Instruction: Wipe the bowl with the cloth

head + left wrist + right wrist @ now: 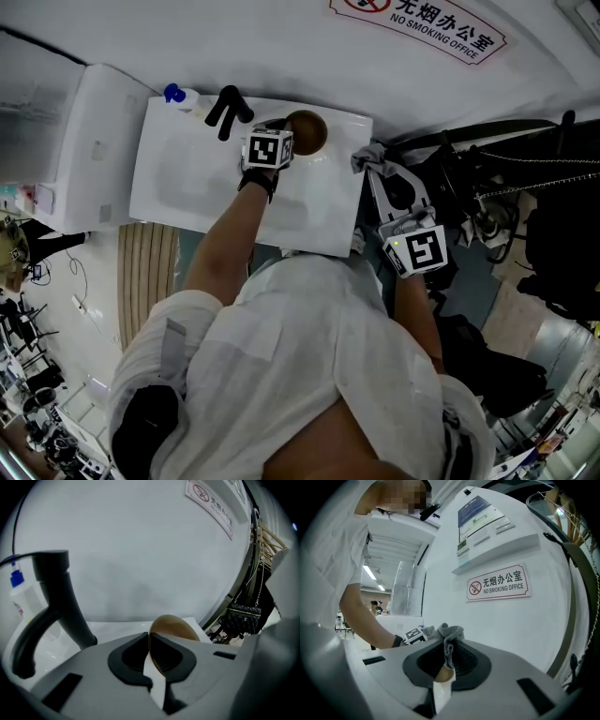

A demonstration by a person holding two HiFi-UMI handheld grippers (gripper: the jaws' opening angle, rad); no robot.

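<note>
Left gripper (149, 641): jaws closed on thin rim of brown bowl (307, 129), pads pressing either side of edge; bowl body projects beyond jaw tips. Bowl sits at rear right corner of white sink (178, 187), near wall, right of black faucet (228, 110). Right gripper (447, 651): jaws clamped on bunched grey cloth (449, 634), fabric tuft standing above pads. In head view, cloth is held just off sink's right edge, near bowl but apart from it. Blue-capped bottle (178, 96) stands left of faucet.

Brown bowl (307, 130); crumpled grey cloth (449, 634)
</note>
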